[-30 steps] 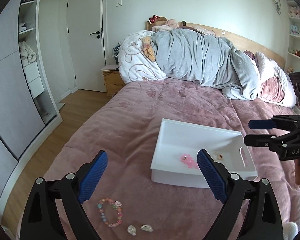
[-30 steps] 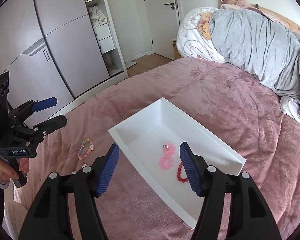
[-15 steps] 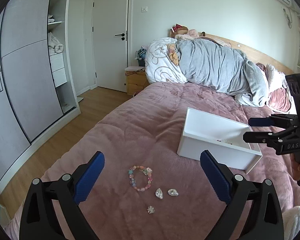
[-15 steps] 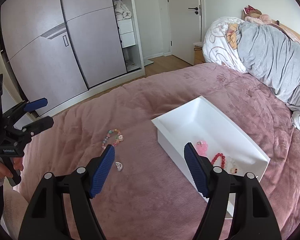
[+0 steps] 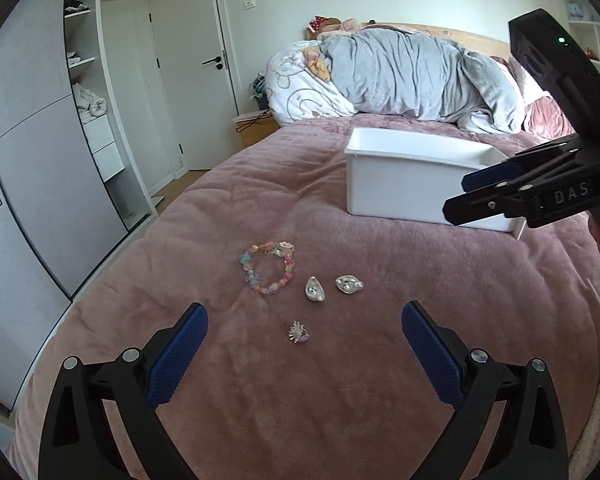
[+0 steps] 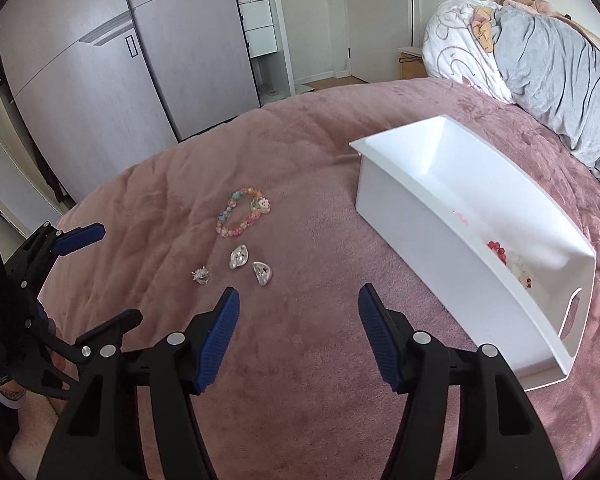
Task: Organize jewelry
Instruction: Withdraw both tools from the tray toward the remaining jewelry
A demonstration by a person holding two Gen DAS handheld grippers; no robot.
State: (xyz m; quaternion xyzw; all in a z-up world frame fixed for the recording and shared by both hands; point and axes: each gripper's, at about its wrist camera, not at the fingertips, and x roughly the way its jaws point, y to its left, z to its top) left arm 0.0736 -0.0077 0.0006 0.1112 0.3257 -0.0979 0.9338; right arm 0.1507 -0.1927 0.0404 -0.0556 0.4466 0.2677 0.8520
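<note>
A pastel bead bracelet point(image 5: 269, 267) point(image 6: 243, 216) lies on the pink bedspread. Beside it lie two silver shell-shaped pieces point(image 5: 315, 289) point(image 5: 349, 283) and a small spiky silver piece point(image 5: 299, 332) point(image 6: 201, 275). A white bin point(image 5: 400, 184) point(image 6: 396, 200) stands to their right with red and pink jewelry point(image 6: 496, 249) inside. My left gripper point(image 5: 304, 344) is open and empty, just short of the spiky piece. My right gripper point(image 6: 298, 328) is open and empty, near the bin's front corner.
A heap of grey and white bedding point(image 5: 400, 76) lies at the head of the bed. A grey wardrobe point(image 6: 100, 64) and open shelves stand left of the bed, with a white door point(image 5: 188, 80) behind. The bed edge falls away on the left.
Both grippers have pulled back from the bin toward the foot of the bed and lowered. The loose jewelry is now in front of the left gripper. Both jaws stayed open.
</note>
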